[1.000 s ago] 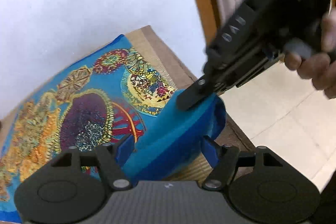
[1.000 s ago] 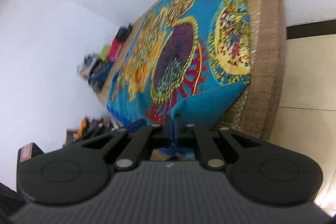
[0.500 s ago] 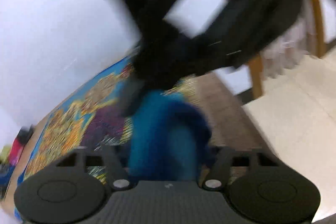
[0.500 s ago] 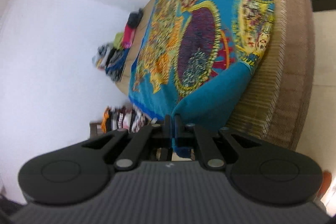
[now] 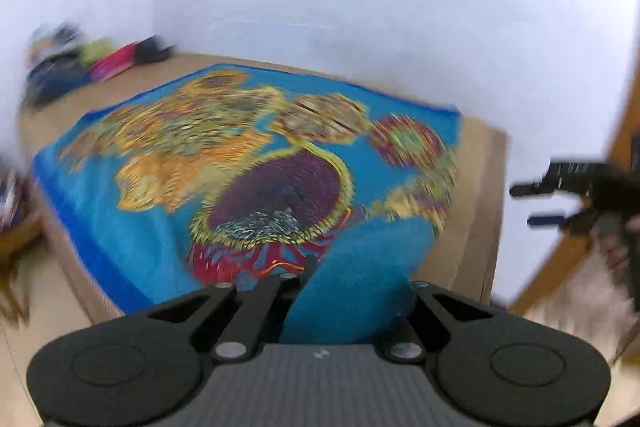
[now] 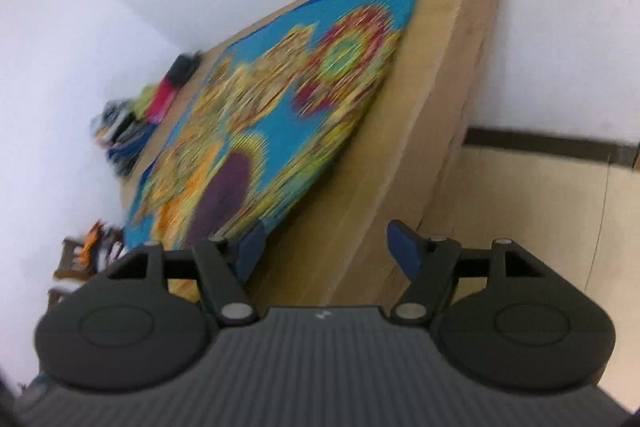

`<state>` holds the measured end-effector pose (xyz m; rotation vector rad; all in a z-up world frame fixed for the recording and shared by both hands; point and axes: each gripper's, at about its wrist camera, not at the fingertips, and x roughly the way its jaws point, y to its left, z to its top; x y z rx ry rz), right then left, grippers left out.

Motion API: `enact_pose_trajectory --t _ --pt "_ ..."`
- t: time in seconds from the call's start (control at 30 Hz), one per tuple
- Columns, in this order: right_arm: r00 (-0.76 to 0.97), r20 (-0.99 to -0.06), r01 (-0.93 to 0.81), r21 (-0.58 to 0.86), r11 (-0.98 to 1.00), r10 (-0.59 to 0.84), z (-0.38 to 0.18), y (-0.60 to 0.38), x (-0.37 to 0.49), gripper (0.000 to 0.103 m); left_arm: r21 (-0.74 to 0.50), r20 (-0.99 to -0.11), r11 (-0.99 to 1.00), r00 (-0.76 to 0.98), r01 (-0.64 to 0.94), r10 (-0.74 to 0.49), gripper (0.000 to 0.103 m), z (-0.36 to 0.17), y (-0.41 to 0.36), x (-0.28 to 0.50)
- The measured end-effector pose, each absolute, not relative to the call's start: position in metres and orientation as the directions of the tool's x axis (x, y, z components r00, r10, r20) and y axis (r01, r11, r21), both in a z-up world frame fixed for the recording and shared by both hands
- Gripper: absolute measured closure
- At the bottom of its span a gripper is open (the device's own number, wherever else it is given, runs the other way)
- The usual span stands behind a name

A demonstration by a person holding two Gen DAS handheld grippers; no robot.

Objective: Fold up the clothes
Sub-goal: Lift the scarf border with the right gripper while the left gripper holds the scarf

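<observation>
A turquoise cloth printed with orange, purple and red medallions lies spread on a straw-matted bed. Its near corner is folded up, plain blue side out. My left gripper has its jaws closing tight on that raised fold, and the cloth drapes to the right of the fingers. My right gripper is beside the bed's edge with its jaws opening and nothing between the blue pads. In the left wrist view the right gripper is off to the right, clear of the cloth.
A heap of clothes lies at the bed's far corner by the white wall, and shows again as clothes in the right wrist view. A low stool with more clothing stands left of the bed. Wooden furniture and tiled floor are on the right.
The right gripper let go of the blue corner, opened wide and swung away to the right. The left gripper shut on that corner, rolled and rose a little.
</observation>
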<state>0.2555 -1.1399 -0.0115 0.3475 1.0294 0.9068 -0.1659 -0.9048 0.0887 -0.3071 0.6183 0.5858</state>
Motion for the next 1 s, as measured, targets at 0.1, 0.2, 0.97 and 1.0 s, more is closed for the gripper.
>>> enact_pose_trajectory --t 0.1,0.2,0.97,1.0 --pt "0.262 -0.583 -0.399 0.66 0.636 0.769 -0.026 -1.126 0.322 0.032 -0.129 -0.617 0.733 0.633 -0.668 0.468 0.101 0.102 -0.903 -0.164" --pt "0.282 -0.579 -0.301 0.704 0.644 0.765 -0.044 -1.103 0.37 0.032 -0.144 -0.599 0.692 0.619 -0.708 0.508 0.101 0.111 -0.902 -0.17" --pt "0.185 -0.484 -0.518 0.691 0.504 0.855 -0.067 -0.945 0.576 0.099 -0.192 -0.57 -0.015 0.099 -0.981 0.816 0.101 0.156 -0.913 -0.102" --pt "0.179 -0.448 -0.538 0.701 0.469 0.876 -0.054 -0.952 0.579 0.099 -0.205 -0.56 -0.046 0.078 -0.978 0.825 0.101 0.16 -0.917 -0.101"
